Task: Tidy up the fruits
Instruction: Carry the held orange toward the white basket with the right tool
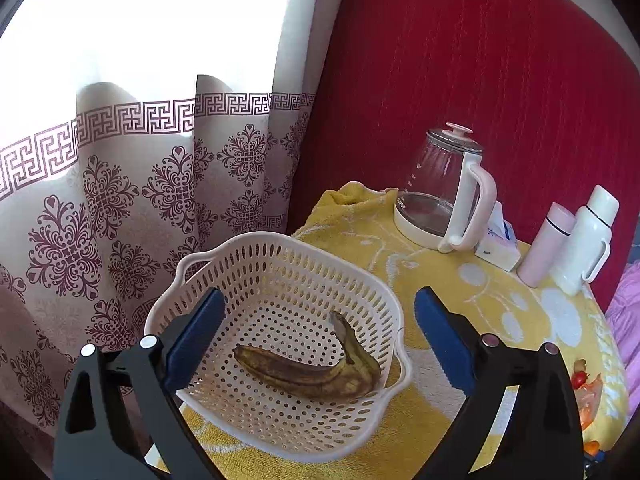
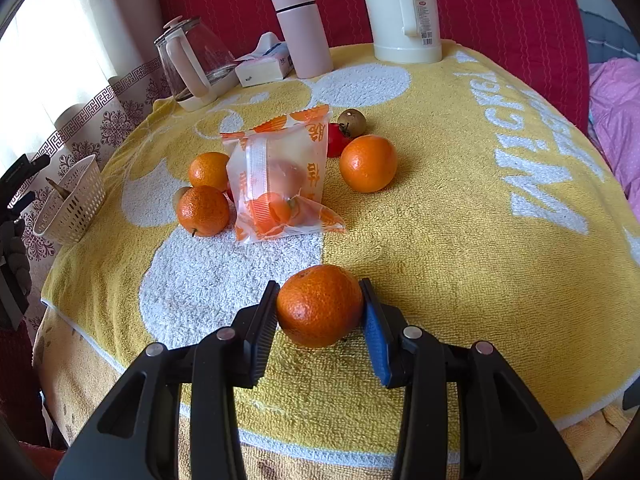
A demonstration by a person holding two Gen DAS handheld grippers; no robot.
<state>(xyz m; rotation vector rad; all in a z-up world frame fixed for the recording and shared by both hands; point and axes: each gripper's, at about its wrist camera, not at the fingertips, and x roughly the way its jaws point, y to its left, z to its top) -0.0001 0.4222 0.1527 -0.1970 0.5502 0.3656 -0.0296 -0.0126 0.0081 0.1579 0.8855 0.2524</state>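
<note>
In the right wrist view my right gripper (image 2: 319, 300) is shut on an orange (image 2: 320, 306) just above the yellow towel (image 2: 460, 240). Farther back lie two small oranges (image 2: 203, 210), a bigger orange (image 2: 368, 163), a red fruit (image 2: 337, 140), a brown fruit (image 2: 352, 122) and a clear bag of fruit (image 2: 280, 184). In the left wrist view my left gripper (image 1: 318, 322) stands open over the white perforated basket (image 1: 276, 256), its fingers apart on either side. A brown-spotted banana (image 1: 312, 372) lies in the basket. The basket (image 2: 74, 204) also shows at the table's left edge in the right wrist view.
At the back of the table stand a glass kettle (image 1: 444, 196), a tissue pack (image 2: 264, 66), a pink flask (image 2: 304, 32) and a white thermos (image 2: 404, 12). A patterned curtain (image 1: 120, 200) hangs left, a red wall behind. A gloved hand (image 2: 14, 252) is at the left edge.
</note>
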